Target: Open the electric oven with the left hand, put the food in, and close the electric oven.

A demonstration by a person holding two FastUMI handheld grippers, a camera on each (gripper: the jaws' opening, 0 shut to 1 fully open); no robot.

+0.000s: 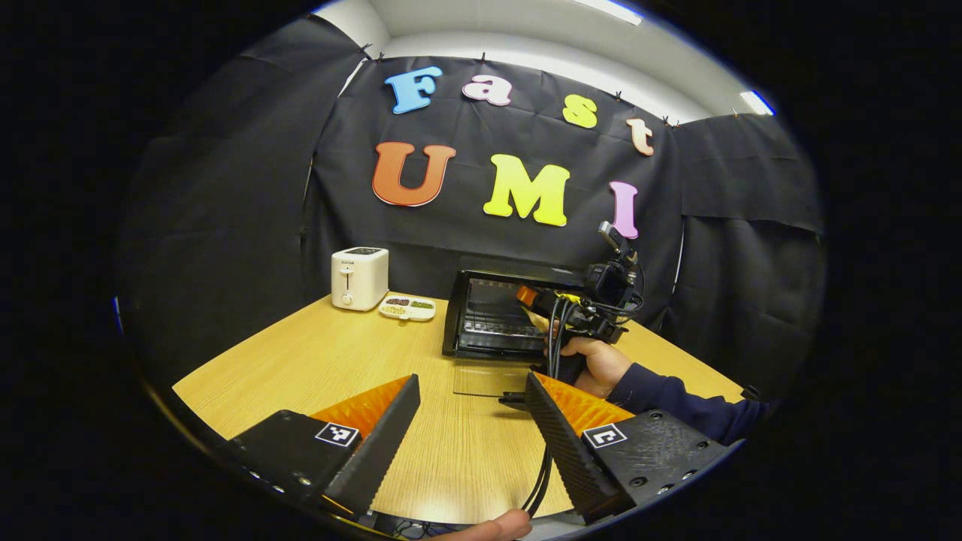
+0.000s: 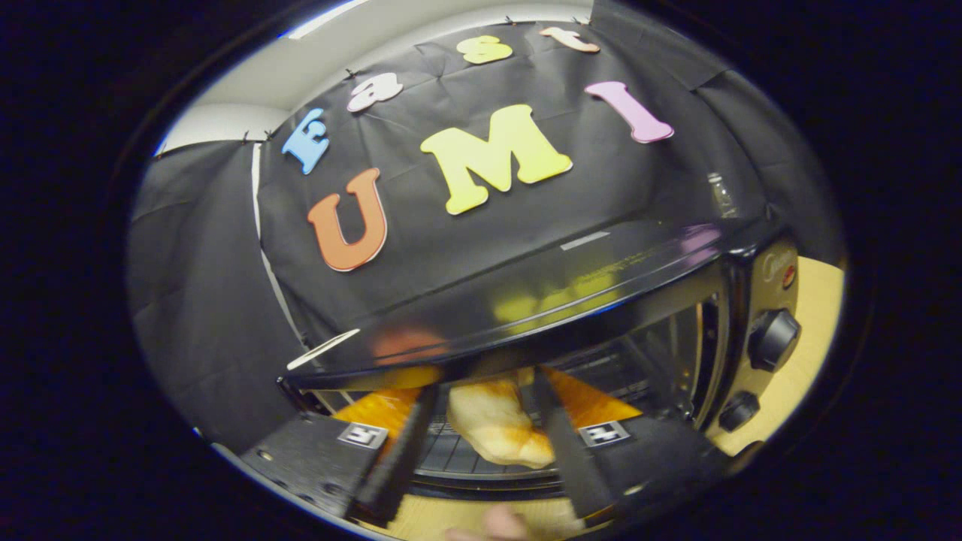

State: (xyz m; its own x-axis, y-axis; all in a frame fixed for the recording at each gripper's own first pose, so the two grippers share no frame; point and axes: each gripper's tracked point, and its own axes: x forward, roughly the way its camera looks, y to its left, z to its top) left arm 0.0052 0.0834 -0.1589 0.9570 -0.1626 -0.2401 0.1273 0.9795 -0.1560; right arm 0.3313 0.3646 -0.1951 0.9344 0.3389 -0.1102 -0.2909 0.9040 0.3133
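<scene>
Right gripper [image 2: 481, 439] reaching into open oven [image 2: 676, 300], food [image 2: 492, 424] lying between fingers over rack; grip unclear. Left gripper [image 1: 470, 428] hovering wide open, empty, near table's [image 1: 301, 361] front edge, nearer door [image 1: 492, 376].

Your right gripper [image 1: 535, 299] and its hand [image 1: 597, 364] block the open oven [image 1: 488, 315] mouth, the lowered glass door [image 1: 488, 378] jutting nearward. Left of the oven, bare table [image 1: 316, 361] gives you room, bounded far by toaster [image 1: 359, 278] and snack tray [image 1: 407, 306].
</scene>
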